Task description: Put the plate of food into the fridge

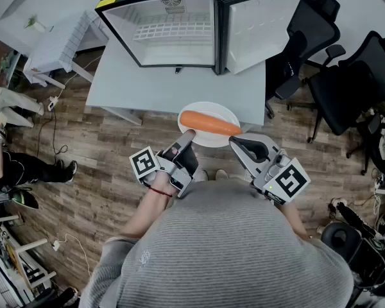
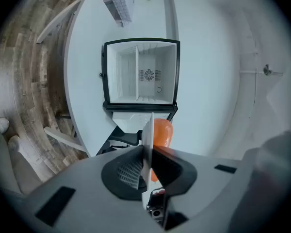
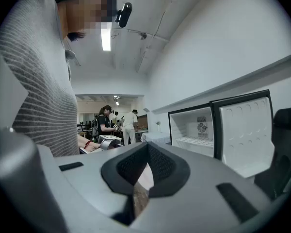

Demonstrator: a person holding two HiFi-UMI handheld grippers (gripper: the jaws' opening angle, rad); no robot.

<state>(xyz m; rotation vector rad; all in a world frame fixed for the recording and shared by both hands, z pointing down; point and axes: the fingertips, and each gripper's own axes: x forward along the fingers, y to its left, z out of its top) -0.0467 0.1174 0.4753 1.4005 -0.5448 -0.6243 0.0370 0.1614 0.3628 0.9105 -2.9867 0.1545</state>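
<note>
One white plate bearing one carrot is held up in front of the one mini fridge, well short of its opening. The plate's near rim is clamped by the left gripper. Beside the plate, the right gripper is closed on nothing. The fridge door is already open, so carrying the plate in and setting it down is judged still to be done.

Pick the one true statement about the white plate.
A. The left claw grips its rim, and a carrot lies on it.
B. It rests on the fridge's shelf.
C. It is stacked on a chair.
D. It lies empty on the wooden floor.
A: the left claw is shut on the rim of the plate, which carries the carrot and is outside the open fridge.
</note>
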